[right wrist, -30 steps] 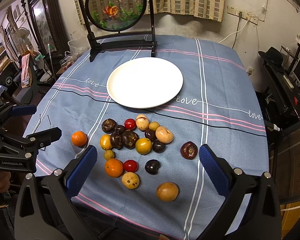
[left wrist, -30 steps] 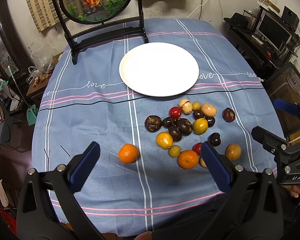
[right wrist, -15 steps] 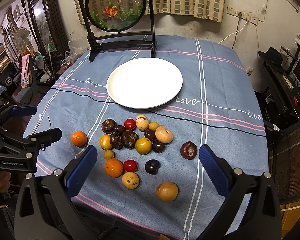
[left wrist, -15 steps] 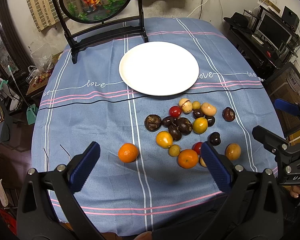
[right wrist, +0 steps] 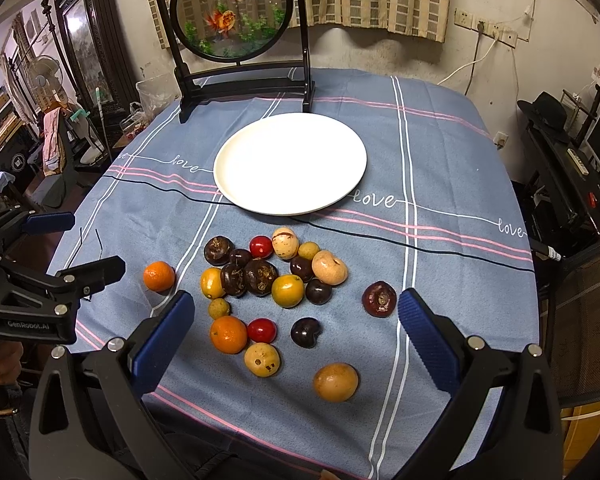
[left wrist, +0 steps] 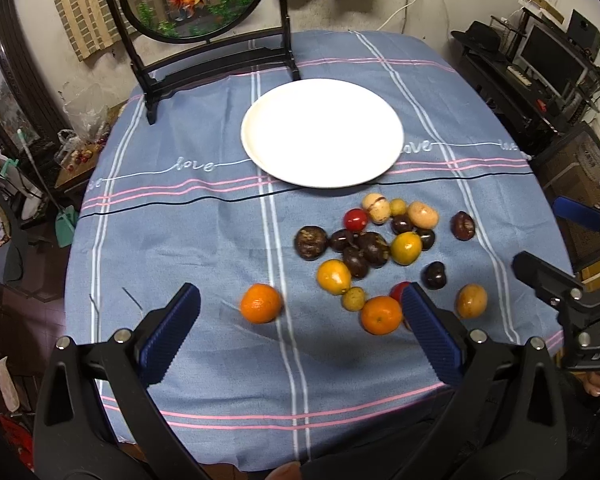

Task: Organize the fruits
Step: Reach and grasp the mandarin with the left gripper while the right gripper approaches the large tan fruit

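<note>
Left wrist view: barely shifted since a second ago, only nudged a little lower and closer toward the lone round orange tangerine [left wrist: 261, 303], nothing on the cloth displaced. Left gripper [left wrist: 300, 330] spread wide, blue ribbed fingers [left wrist: 168, 338] released and holding nothing, hovering above the near edge of the desk under the blue striped tablecloth [left wrist: 188, 232]. Lone tangerine lying on the cloth just ahead, between the fingers' lines. Round white plate [left wrist: 322, 134] bare, farther back. Loose heap of small mixed fruits [left wrist: 374, 248], dark purple, yellow, red and tan, between plate and near edge, off to the right. Right gripper visible at the right border.

Right wrist view: likewise almost unmoved. Right gripper [right wrist: 296, 332] also spread wide, fingers [right wrist: 424, 338] released and empty, above the near side of the heap. Tan-orange round fruit [right wrist: 335, 382] nearest, apart from the rest; dark red fruit [right wrist: 379, 299] off alone just beside the right finger. Plate again bare. Black-framed round goldfish screen [right wrist: 232, 16] standing behind the plate.

Progress, judging from this: nothing organized yet; every fruit on the cloth, none on the plate, whole task left.
</note>
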`<state>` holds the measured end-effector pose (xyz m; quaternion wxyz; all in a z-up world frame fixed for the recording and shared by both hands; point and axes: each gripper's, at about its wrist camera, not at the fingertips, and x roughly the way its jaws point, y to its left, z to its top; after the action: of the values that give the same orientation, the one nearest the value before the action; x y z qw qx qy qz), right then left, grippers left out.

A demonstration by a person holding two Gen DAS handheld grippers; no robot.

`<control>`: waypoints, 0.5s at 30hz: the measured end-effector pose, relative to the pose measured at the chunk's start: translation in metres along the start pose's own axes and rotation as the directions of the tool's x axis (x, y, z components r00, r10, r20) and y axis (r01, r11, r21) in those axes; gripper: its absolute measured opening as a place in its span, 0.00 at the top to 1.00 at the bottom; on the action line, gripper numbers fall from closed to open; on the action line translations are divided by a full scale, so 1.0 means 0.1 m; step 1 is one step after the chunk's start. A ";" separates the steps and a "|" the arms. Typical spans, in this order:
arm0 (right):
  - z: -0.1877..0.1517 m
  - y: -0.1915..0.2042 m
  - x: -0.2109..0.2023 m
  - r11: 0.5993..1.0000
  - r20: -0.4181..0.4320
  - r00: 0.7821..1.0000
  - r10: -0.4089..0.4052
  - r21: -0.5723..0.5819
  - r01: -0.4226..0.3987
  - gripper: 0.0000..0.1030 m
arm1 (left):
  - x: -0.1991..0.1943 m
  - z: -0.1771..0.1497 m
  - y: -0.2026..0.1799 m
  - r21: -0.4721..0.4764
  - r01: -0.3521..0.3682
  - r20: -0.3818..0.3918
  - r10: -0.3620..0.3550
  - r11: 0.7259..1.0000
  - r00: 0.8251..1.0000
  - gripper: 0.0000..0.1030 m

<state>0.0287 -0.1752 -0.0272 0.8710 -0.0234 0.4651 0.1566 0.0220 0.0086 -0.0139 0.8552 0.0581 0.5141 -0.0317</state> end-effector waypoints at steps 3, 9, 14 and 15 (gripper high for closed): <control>-0.03 -0.04 0.04 1.000 -0.017 1.000 0.022 0.006 -0.022 0.01 | 0.04 -0.05 0.04 0.038 -0.093 0.048 0.091 0.995 0.995 0.02; -0.04 -0.21 0.04 0.988 -0.022 0.992 0.125 0.098 -0.122 0.01 | 0.47 -0.35 0.28 0.057 0.056 0.033 -0.058 0.997 0.998 0.02; -0.02 -0.37 -0.21 0.975 0.113 0.983 0.143 0.153 -0.160 0.01 | 0.93 -0.49 0.46 -0.023 0.122 -0.032 -0.123 0.992 0.992 0.02; -0.01 -0.42 -0.30 0.971 0.168 0.975 0.143 0.166 -0.171 0.01 | 1.00 -0.50 0.48 -0.031 0.102 -0.037 -0.104 0.994 0.994 0.02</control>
<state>0.0244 -0.2233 -0.0077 0.8879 0.1042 0.4085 0.1841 0.0306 0.0634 -0.1221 0.8430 0.0196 0.5333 -0.0671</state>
